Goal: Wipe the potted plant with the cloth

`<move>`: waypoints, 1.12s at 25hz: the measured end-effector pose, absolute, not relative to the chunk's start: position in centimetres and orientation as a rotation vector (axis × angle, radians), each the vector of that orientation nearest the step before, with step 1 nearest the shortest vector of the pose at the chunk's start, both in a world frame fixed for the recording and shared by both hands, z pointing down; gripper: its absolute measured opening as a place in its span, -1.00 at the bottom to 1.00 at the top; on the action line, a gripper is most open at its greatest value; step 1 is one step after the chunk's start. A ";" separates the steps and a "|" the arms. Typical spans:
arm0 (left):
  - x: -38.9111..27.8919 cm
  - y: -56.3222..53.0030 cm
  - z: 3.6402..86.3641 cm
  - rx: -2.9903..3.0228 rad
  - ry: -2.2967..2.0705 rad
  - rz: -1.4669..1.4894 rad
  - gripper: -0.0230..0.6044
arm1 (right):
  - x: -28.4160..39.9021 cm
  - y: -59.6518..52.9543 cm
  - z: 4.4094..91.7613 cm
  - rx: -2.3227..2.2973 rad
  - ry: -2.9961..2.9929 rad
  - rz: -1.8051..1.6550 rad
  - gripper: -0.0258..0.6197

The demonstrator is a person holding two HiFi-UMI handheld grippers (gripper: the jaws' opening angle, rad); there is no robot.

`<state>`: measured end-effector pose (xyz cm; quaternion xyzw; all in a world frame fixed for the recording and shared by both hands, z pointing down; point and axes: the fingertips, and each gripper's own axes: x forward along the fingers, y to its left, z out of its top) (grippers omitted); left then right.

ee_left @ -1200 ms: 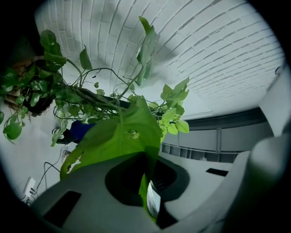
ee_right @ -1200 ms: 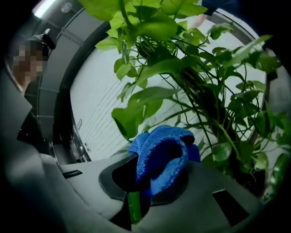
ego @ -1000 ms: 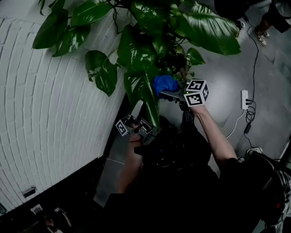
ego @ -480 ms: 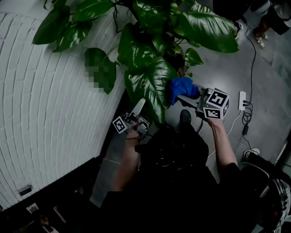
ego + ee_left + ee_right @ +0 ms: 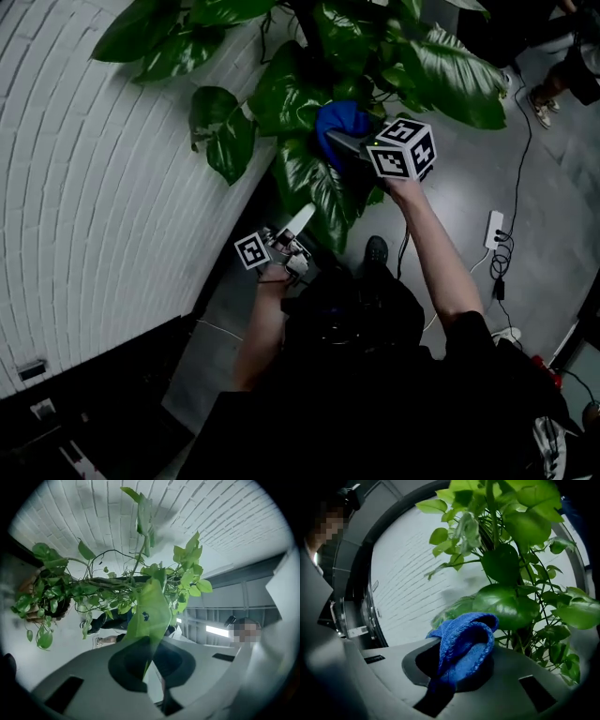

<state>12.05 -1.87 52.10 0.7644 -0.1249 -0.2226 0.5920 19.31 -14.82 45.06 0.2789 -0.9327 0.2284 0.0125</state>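
Grey floor (image 5: 553, 206) along a white brick wall (image 5: 94, 187). Bears a white power strip (image 5: 494, 228) with black cables (image 5: 501, 268) coiled beside it, plus a black shoe (image 5: 375, 251) nearby.

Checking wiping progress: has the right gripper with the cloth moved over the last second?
Yes. The right gripper, shut on the blue cloth, has gone up in the picture, farther from the power strip on the floor.

You held the blue cloth (image 5: 464, 641) pinched in your right gripper (image 5: 457, 667), bunched and folded over the jaws. The potted plant (image 5: 511, 606) sat just behind the cloth, with a white brick wall (image 5: 405, 585) beyond.
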 end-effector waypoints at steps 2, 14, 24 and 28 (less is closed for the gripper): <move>12.1 -1.6 52.1 1.789 -0.293 -0.489 -0.85 | 18.5 -16.9 45.2 0.898 -2.903 0.724 -0.73; 10.9 -2.0 50.3 1.749 -0.208 -0.647 -0.85 | 14.9 -11.0 49.6 0.551 -2.866 0.853 -0.73; 10.4 -2.6 49.2 1.679 -0.180 -0.770 -0.84 | 13.7 -0.8 51.7 0.299 -2.921 0.860 -0.73; 10.2 -2.8 49.2 1.667 -0.188 -0.786 -0.84 | 14.7 2.4 52.5 0.281 -2.891 0.833 -0.73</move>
